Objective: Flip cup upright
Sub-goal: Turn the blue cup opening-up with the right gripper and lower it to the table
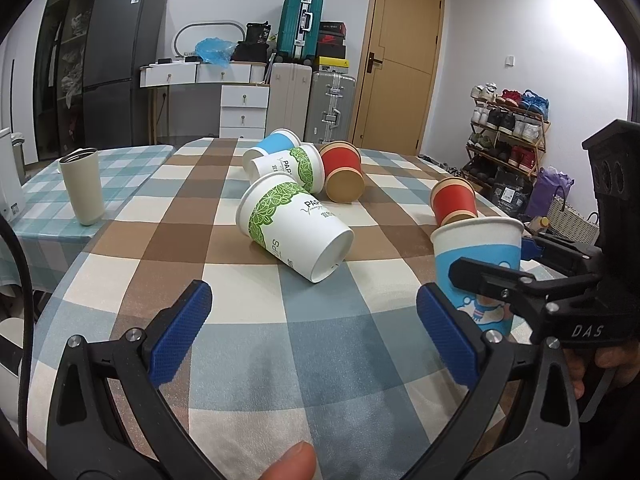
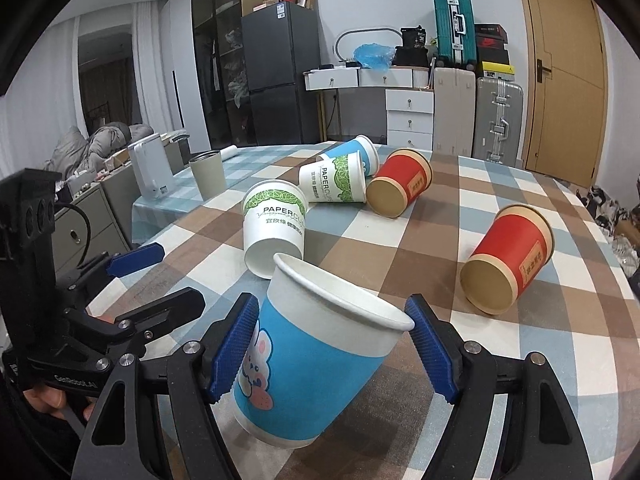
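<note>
Blue ribbed pads of the right gripper clamp the blue-and-white paper cup with the rabbit print, mouth up and tipped toward eleven o'clock, base just over the checked tablecloth. The left gripper hovers level with its fingers spread wide, holding nothing. At twelve o'clock a green-leaf white paper cup lies on its side; at one o'clock, a red paper cup too.

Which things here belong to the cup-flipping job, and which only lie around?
Job: blue bunny cup between the right gripper fingers; fallen green-leaf cup; fallen red cup; left gripper, open.
Lying about: beige tumbler; suitcases; shoe rack.
</note>
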A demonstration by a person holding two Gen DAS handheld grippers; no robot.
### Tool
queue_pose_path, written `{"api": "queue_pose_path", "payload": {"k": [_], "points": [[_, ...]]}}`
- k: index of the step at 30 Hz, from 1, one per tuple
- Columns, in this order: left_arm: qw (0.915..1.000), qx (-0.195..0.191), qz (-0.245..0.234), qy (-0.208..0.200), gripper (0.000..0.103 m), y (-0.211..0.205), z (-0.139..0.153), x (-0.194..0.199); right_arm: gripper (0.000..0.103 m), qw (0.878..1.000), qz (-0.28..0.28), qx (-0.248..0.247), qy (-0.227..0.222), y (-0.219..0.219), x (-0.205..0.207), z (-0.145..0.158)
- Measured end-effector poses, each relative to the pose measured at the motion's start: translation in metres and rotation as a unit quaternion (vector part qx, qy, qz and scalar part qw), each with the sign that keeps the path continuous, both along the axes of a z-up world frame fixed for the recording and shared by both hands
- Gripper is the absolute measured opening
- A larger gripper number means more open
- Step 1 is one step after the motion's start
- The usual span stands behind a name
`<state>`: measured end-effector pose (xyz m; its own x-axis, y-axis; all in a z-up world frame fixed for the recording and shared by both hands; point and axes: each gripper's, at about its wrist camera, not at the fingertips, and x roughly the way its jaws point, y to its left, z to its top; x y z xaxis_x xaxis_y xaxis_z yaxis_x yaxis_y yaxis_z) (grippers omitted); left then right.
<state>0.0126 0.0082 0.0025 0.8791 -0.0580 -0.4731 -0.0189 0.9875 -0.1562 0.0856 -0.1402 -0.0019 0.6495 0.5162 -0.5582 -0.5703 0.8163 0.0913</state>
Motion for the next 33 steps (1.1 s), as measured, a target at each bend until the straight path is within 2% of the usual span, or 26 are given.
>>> {"api": "queue_pose_path", "payload": {"k": [9,20,22,33], "points": [[1.0000,0.001,0.000,0.000,0.102,0.000,0.000,0.000,0.077,1.000,0.004,-0.012,-0.019,0.000,-0.010,0.001],[1.0000,0.001,0.000,0.000,0.102,-0.001,0.000,0.000,0.077,0.999,0.028,-0.004,-0.015,-0.012,-0.033,-0.001],[1.0000,0.001,0.000,0.000,0.102,-0.001,0.000,0.000,0.071,0.999,0.038,-0.004,-0.007,-0.011,-0.035,-0.004],[1.0000,0.001,0.000,0.000,0.102,-0.001,0.001,0.000,0.067,0.999,0.043,-0.015,-0.022,-0.008,-0.042,-0.005]]}}
